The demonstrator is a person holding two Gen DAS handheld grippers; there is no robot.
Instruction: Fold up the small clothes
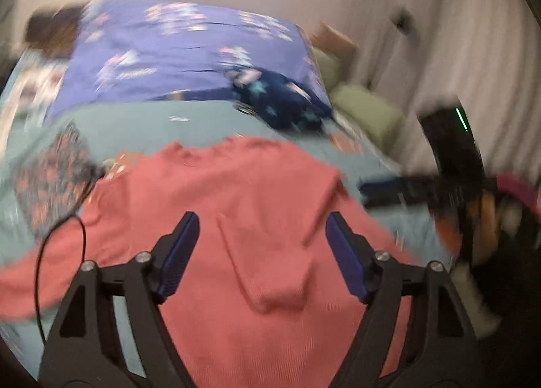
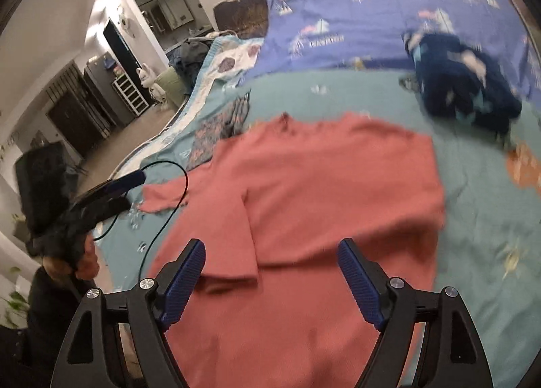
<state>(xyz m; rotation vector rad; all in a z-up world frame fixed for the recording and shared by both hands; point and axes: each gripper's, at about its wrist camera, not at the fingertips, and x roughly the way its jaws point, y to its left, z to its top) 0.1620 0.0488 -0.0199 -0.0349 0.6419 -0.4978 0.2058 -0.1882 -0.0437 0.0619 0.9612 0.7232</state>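
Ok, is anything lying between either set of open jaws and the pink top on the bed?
Nothing visible does. The pink top lies spread on the teal bedcover directly under both the left gripper and right gripper. A thin black cable crosses only the sleeve on one side.

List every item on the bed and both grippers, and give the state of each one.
coral shirt: lying on the bed, one sleeve folded across the body, other sleeve out to the side.
navy star-print garment: crumpled in a heap, unfolded.
floral garment: lying flat beside the shirt.
left gripper: open, above the shirt, holding nothing.
right gripper: open, above the shirt, holding nothing.
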